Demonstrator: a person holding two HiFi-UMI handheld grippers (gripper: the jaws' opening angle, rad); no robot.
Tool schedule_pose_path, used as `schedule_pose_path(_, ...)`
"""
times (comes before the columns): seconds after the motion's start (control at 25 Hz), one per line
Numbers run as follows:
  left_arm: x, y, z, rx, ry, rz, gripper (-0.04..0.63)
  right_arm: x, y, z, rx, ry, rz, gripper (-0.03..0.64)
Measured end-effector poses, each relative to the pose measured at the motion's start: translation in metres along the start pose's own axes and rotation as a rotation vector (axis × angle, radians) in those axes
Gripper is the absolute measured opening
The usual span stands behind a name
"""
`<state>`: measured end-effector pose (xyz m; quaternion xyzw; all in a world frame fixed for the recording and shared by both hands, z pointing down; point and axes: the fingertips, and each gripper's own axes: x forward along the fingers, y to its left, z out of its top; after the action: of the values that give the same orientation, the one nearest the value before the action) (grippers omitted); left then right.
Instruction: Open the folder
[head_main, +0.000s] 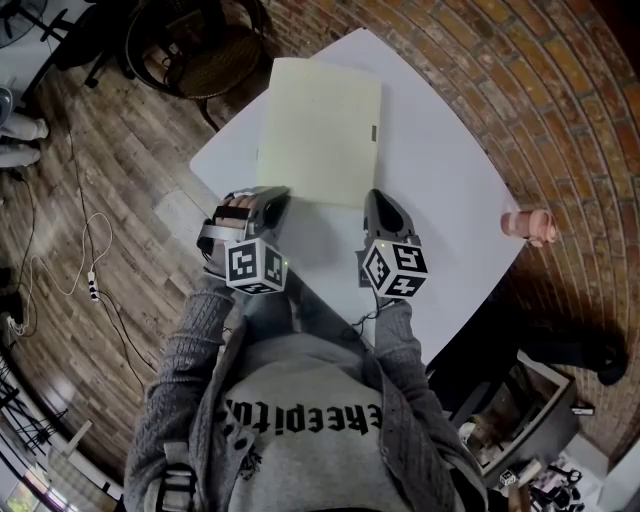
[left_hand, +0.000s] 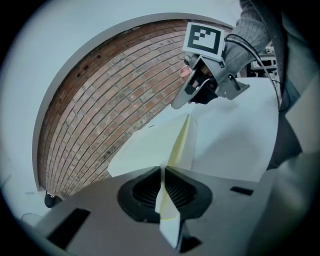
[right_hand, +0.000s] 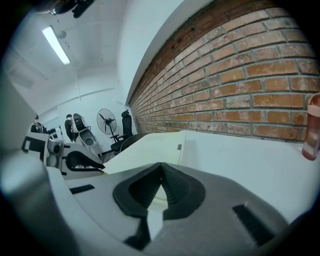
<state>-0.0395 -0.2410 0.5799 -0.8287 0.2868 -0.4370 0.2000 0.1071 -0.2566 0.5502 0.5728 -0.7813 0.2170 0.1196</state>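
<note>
The pale yellow flat card folder (head_main: 320, 130) lies on the white bench (head_main: 450, 190), just ahead of both tongs. The left tongs (left_hand: 162, 175) are clenched on the near edge of the folder's cover, which is parted slightly from the leaf beneath. The right tongs (right_hand: 161, 172) are pressed together, tips meeting, at the folder's near right corner.

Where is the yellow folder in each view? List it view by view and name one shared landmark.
Head view: the folder sits upper centre on the white table.
Left gripper view: the folder is at centre, its cover edge pinched in the left tool.
Right gripper view: the folder is lower centre-left, just beyond the jaws.
Shared landmark: the brick wall, in all three.
</note>
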Motion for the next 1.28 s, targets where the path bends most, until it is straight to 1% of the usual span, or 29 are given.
schedule_pose_path(0.28, 0.000, 0.001, 0.001, -0.090, -0.021, -0.050, 0.025, 0.001, -0.008, -0.003, 0.002, 0.011, -0.006, 0.005)
schedule_pose_path(0.44, 0.000, 0.001, 0.003, -0.107, -0.033, -0.065, 0.025, 0.003, -0.014, -0.010, 0.006, 0.031, -0.010, 0.004)
schedule_pose_path(0.84, -0.002, 0.005, 0.008, -0.135, -0.075, -0.051, 0.023, 0.012, -0.019, -0.031, -0.004, 0.098, 0.004, 0.004)
schedule_pose_path(1.28, -0.005, 0.010, 0.011, -0.203, -0.110, -0.030, 0.023, 0.014, -0.019, -0.031, 0.027, 0.094, 0.035, 0.005)
